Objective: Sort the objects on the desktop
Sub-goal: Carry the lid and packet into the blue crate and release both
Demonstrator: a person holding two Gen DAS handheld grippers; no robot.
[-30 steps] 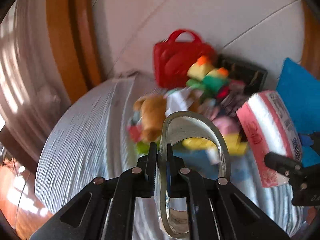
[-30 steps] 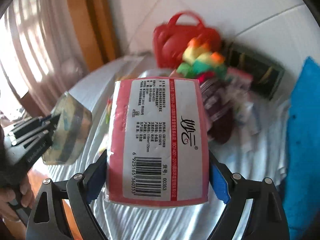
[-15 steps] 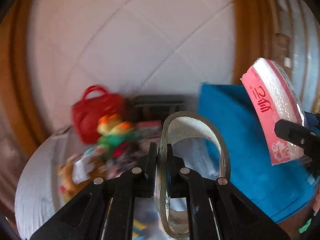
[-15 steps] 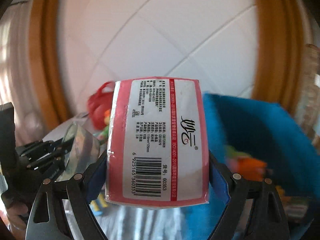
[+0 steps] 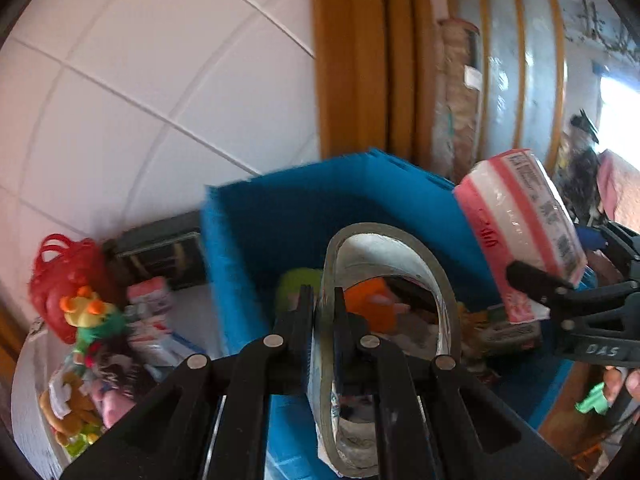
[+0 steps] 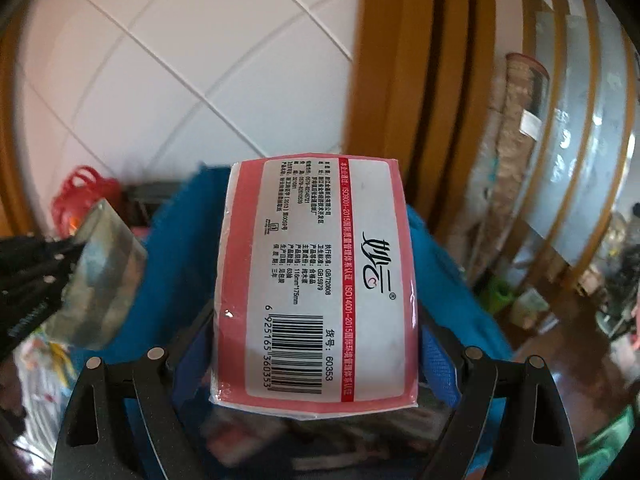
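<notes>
Tape roll [image 5: 384, 320] pinched in my left gripper [image 5: 322, 320] and tissue pack [image 6: 316, 280] clamped in my right gripper [image 6: 316, 364] have swung from the cluttered table to over the blue bin [image 5: 248, 248], ready for dropping.

We are seeing the bin [image 5: 280, 216] standing right of the toy pile [image 5: 92, 320], the tape roll [image 5: 384, 320] and tissue pack [image 5: 524, 216] hanging above it.
</notes>
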